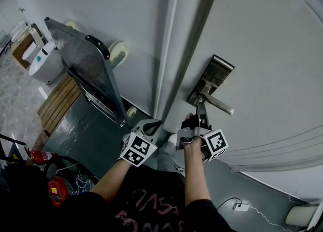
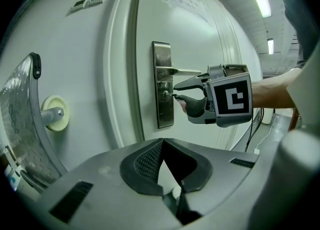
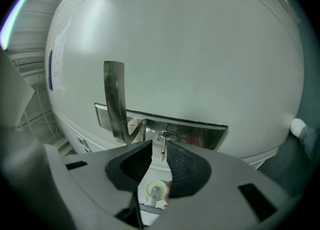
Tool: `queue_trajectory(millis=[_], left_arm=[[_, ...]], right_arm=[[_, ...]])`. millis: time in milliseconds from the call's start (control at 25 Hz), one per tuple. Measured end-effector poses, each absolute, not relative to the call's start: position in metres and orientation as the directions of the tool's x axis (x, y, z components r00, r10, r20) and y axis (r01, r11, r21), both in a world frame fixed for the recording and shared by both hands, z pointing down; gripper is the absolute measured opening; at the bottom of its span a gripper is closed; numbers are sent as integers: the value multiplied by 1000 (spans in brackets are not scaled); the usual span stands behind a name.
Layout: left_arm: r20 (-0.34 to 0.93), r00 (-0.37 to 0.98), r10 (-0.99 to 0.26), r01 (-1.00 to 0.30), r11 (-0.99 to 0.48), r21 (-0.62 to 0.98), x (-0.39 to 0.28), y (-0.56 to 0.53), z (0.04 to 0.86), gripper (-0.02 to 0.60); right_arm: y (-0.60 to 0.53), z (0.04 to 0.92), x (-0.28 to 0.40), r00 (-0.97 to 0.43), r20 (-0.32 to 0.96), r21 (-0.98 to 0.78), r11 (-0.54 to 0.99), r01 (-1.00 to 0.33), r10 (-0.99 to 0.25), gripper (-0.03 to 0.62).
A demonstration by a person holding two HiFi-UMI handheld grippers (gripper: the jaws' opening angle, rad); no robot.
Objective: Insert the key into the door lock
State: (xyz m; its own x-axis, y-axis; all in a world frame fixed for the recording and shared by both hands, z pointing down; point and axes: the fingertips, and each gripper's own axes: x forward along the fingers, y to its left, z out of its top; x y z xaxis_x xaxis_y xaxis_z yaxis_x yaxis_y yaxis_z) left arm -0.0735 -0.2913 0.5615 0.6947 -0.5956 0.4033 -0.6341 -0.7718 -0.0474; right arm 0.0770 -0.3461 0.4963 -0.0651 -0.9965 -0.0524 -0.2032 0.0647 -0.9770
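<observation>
At the far left a platform trolley [image 1: 83, 57] leans upright against the wall [image 1: 126, 9]. Just right of it, the person's left forearm [image 1: 113, 175] reaches forward and up. It carries the left tongs [image 1: 153, 123] low, near the door's edge, with their marker cube [image 1: 137, 149] facing the head camera. In the left gripper view their two dark pads meet at the tips, with nothing between them, and they touch nothing.

The right forearm [image 1: 195, 175] runs almost straight ahead toward the door [image 1: 262, 49]. The hand is wrapped round the grip behind the second marker cube [image 1: 215, 144]. The right tongs [image 1: 201, 107] point up at the steel lock plate [image 2: 162, 111], their tips just under the lever handle [image 1: 220, 105].

In the right gripper view their jaws stand a narrow slit apart. The key [image 3: 162, 150] stands in that slit. It sticks out of the keyhole [image 3: 168, 135] toward the camera, and its near end is level with the pad tips. It lies close to the right-hand pad, with a sliver of daylight on the other side, so no firm clamp shows. The handle juts out from the plate beside the keyhole.
</observation>
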Motion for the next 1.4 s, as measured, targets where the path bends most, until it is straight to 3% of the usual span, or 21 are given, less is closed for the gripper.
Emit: queue_trajectory(millis=[560, 840, 1400], left_arm=[[351, 738, -577, -603, -797, -41, -77, -260, 550, 12], [328, 759, -563, -585, -810, -38, -71, -253, 533, 12], [298, 768, -566, -593, -805, -2, -66, -234, 494, 12]], right_arm=[[-284, 488, 84, -4, -45, -917, 43, -398, -999, 123], [-260, 471, 83, 0, -26, -823, 21, -568, -1000, 94], [-224, 450, 78, -26, 64, -622, -19, -783, -998, 64]])
